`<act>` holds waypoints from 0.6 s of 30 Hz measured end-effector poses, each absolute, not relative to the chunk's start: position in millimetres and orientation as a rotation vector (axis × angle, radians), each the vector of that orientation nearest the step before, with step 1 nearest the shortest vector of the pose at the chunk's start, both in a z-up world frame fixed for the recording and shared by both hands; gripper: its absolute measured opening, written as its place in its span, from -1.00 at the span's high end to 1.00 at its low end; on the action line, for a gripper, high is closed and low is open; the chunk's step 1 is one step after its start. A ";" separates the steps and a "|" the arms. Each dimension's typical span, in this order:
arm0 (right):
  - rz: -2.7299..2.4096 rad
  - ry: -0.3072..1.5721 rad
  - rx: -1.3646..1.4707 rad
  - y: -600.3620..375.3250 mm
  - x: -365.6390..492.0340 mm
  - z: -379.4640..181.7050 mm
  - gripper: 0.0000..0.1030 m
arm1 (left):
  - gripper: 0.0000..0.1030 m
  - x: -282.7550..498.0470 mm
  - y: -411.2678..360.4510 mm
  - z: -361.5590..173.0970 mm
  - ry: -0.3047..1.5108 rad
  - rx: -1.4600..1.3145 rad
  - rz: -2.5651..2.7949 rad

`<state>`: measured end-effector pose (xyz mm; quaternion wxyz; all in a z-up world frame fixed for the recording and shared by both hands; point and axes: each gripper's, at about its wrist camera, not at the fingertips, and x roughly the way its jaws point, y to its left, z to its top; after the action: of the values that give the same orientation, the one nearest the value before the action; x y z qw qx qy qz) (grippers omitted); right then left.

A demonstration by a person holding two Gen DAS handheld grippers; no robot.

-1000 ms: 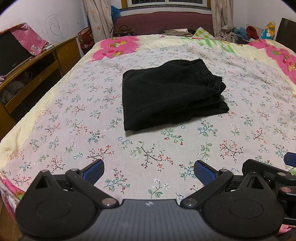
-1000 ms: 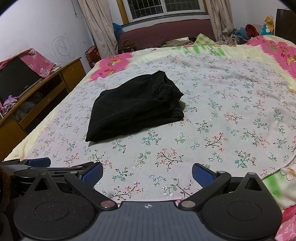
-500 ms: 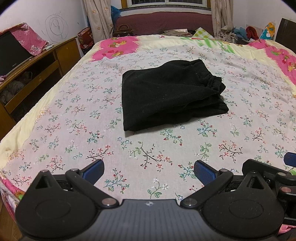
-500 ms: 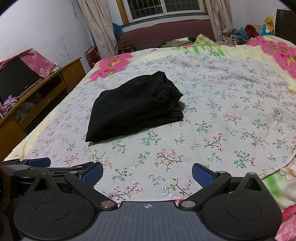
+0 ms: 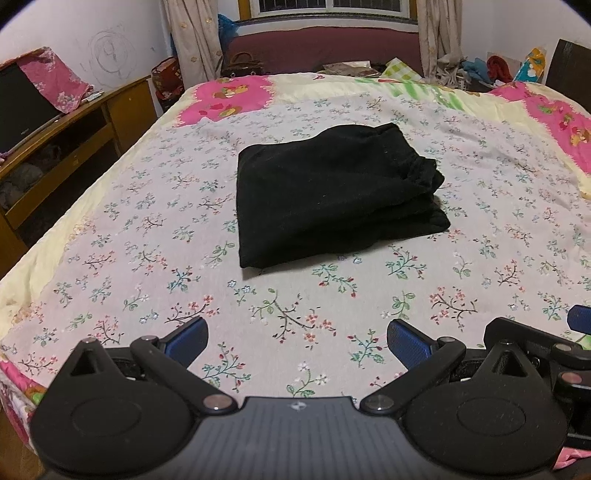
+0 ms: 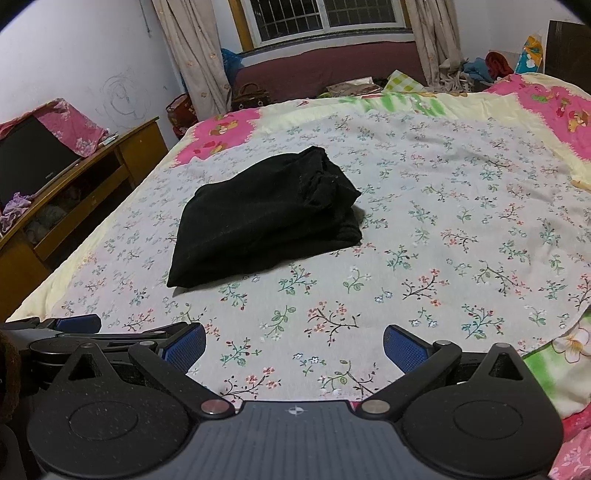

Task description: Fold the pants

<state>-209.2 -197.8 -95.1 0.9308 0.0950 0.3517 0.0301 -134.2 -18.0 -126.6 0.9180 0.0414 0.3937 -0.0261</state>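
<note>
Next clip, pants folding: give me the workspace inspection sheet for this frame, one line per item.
Surface: bed under a floral sheet, lightly wrinkled.
Job's things: black pants folded into a compact stack, lying mid-bed, untouched.
Clutter: nothing seen on the sheet near the pants.
Grippers: left gripper and right gripper both open, empty, hovering at the near edge, apart from the pants.
Cables: nothing seen.
Surroundings: wooden cabinet at left, window with curtains behind, clothes pile at far right.
</note>
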 end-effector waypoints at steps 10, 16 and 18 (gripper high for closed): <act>0.047 0.727 0.184 -193.8 -210.1 -96.5 -0.83 | -1.00 -134.6 -16.3 -130.9 0.812 0.080 -0.052; 0.052 0.724 0.185 -191.9 -209.8 -97.3 -0.83 | -1.00 -134.8 -16.9 -130.6 0.804 0.088 -0.044; 0.052 0.724 0.185 -191.9 -209.8 -97.3 -0.83 | -1.00 -134.9 -17.0 -130.9 0.804 0.089 -0.043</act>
<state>-209.8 -191.9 -97.3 0.9307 0.0902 0.3537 0.0255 -134.9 -17.0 -130.9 0.9190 0.0432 0.3912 -0.0209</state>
